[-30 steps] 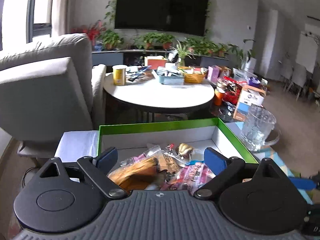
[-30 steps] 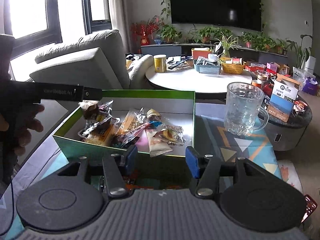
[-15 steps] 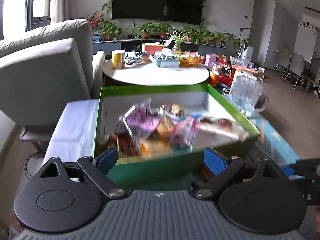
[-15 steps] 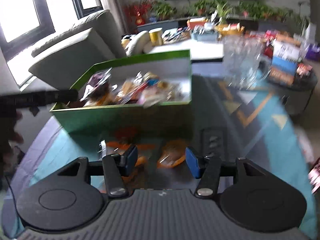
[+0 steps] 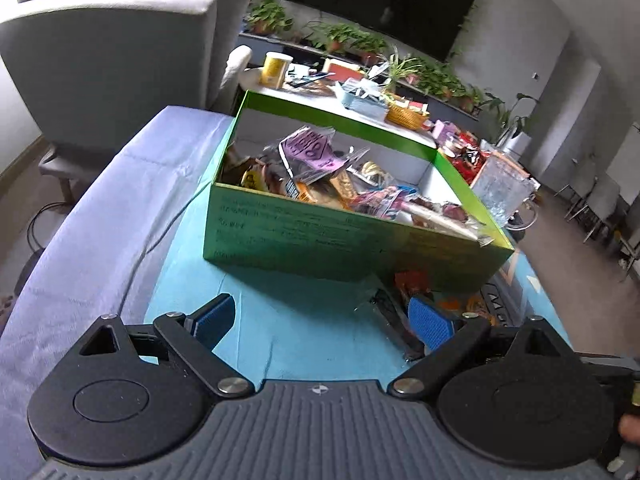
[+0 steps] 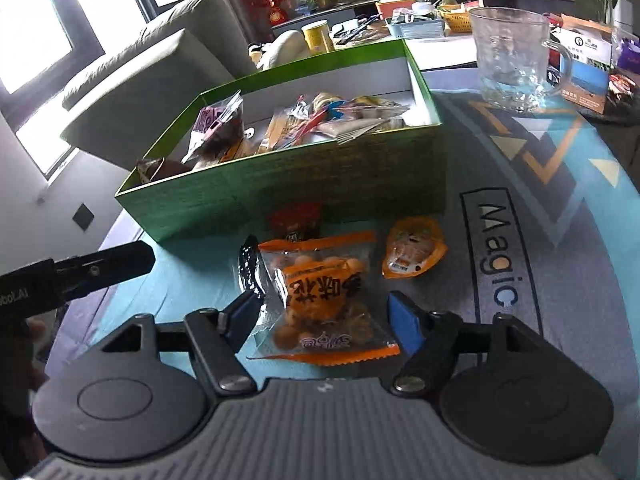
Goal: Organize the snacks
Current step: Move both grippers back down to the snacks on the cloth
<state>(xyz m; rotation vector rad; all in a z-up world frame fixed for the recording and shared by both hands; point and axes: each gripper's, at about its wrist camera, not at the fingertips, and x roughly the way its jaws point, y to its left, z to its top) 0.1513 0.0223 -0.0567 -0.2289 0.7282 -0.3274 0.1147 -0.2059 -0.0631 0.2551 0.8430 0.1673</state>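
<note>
Right gripper [image 6: 322, 310] jaws closing, pads not yet touching the orange crinkly peanut snack packet [image 6: 324, 300] lying between them. Open green cardboard box [image 6: 320, 184] of snacks sits just ahead. Left gripper [image 5: 322, 316] spread, nothing between.

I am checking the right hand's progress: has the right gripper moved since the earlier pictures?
Yes. The right gripper came down and tipped forward: the green box now sits higher in its view, and the orange peanut packet, unseen before, lies between its closing fingers.
</note>
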